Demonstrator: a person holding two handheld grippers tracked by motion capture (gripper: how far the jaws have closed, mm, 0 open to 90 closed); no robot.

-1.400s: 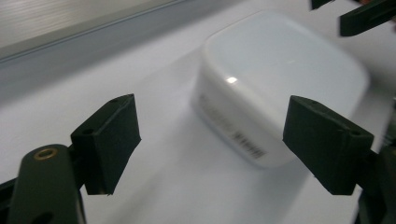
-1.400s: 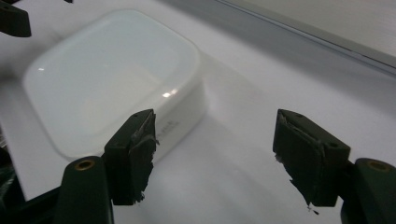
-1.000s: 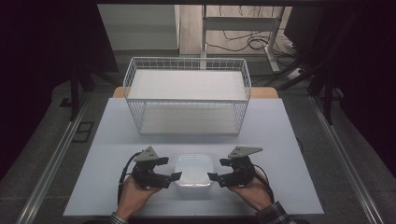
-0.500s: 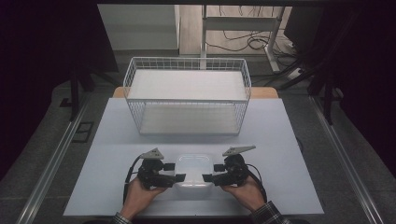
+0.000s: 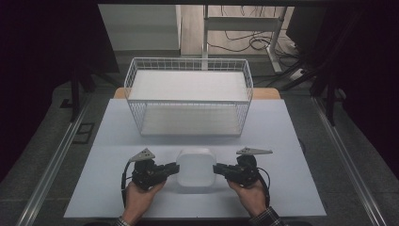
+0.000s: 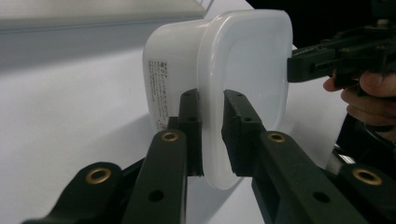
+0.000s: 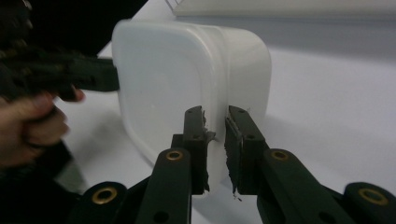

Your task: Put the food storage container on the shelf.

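**A:** Two grippers on one white plastic container (image 5: pixel 195 167), near edge of the tabletop (image 5: pixel 117 122), middle of the high view. Left gripper (image 5: pixel 173 169) on its left side, right gripper (image 5: pixel 218 168) on its right side.

**B:** Finger state?

**A:** Both have just been closing, with the container rim between them. Left gripper view: left gripper (image 6: pixel 212 135) fingers narrow, pads pressed on the lid rim from both faces. Right gripper view: same for the right gripper (image 7: pixel 215 144), clamped on the opposite rim. Pad lining on the right one looks frayed.

**B:** Container orientation?

**A:** In the gripper views the flat lid face is turned sideways, towards each camera's inner side, and the tub body points the other way. Printed label (image 6: pixel 158 88) on the tub wall, too small to read. Lower edge is near the tabletop; cannot tell whether it touches.

**B:** Hands?

**A:** Left hand (image 5: pixel 141 195) and right hand (image 5: pixel 251 194) come in from the bottom edge, each wrapped around its gripper body. Cables loop beside both. Grey three-cornered plates sit on top of each gripper.

**B:** Anything else around?

**A:** White wire basket (image 5: pixel 136 77) further back on the tabletop, well apart from the container, with a white flat panel across its top. Dark surroundings; floor with loose cables (image 5: pixel 244 42) behind the tabletop.
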